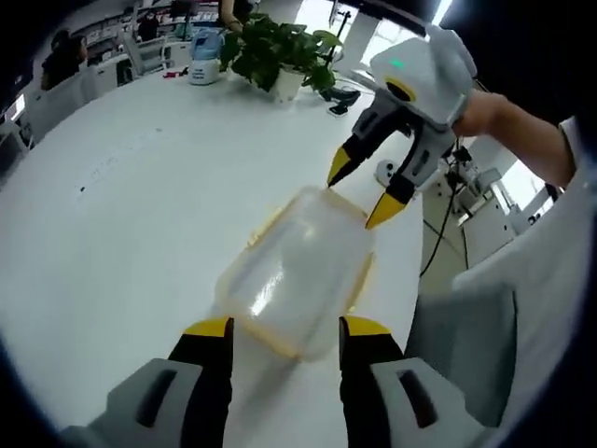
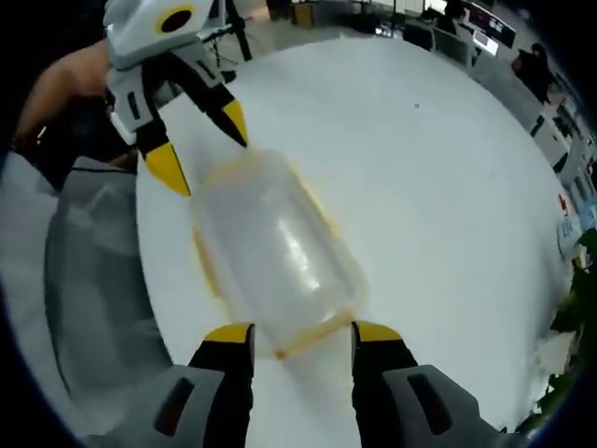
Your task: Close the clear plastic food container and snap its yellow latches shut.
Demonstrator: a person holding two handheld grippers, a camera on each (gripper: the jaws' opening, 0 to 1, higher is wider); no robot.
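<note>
Hand-held gripper left (image 1: pixel 284 329) and hand-held gripper right (image 2: pixel 301 333), both with jaws apart, we hold at opposite ends of the clear container (image 1: pixel 294 271), which lies on the white worktop (image 1: pixel 140 205).

clear container (image 1: pixel 298 271) on white table (image 1: pixel 121 205), tongs (image 1: pixel 284 329) straddling it

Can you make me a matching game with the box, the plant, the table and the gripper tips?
Things:
1. box
2. plant
3. table
4. left gripper tips

Descriptions:
A. green leaves
B. plain white
C. yellow
D. clear, with a yellow edge

Pairs: 1-D, 2-A, 3-B, 4-C
</note>
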